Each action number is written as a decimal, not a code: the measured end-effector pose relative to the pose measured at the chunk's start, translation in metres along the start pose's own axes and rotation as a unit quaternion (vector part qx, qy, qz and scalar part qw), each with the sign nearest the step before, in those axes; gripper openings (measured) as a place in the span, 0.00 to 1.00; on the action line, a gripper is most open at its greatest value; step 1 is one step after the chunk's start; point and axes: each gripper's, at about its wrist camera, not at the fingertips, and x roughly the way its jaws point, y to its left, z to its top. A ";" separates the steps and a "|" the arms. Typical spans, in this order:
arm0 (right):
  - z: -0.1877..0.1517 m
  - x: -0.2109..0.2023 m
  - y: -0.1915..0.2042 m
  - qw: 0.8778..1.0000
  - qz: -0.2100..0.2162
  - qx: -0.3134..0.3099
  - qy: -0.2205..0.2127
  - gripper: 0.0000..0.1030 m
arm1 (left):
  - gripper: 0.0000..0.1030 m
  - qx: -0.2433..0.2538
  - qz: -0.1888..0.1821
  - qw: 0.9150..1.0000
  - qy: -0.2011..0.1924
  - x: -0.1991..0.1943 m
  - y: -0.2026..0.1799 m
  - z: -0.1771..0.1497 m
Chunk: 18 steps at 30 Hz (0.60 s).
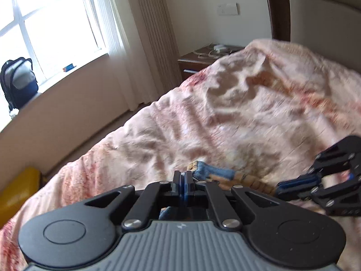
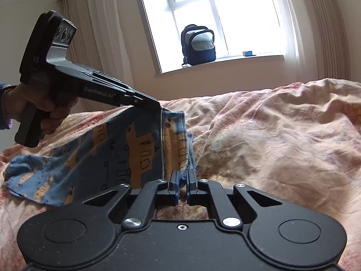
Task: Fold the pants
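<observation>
Bed (image 2: 282, 135), both fingers (image 2: 173, 180) pinching pants (image 2: 90, 153)

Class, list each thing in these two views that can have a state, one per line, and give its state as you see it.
left tool: shut on the pants' edge, lifting it.
right tool: shut on the pants' fabric.
pants: blue and yellow print, partly lifted off the bedspread, not yet folded flat.
bedspread: rumpled, covering the bed.
backpack: upright on the windowsill, top open.
curtain: drawn aside, window uncovered.
</observation>
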 end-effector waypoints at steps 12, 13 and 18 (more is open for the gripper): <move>-0.004 0.009 0.008 0.998 -0.051 -0.023 0.004 0.35 | 0.68 -0.114 0.085 0.989 -0.042 -0.014 0.022 -0.052; -0.001 0.008 0.014 0.998 -0.054 -0.040 0.000 0.40 | 0.82 -0.125 0.095 0.986 -0.050 -0.029 0.026 -0.061; 0.009 0.026 0.063 0.990 -0.035 -0.139 0.002 0.69 | 0.94 -0.126 0.157 0.979 -0.038 -0.086 0.039 -0.129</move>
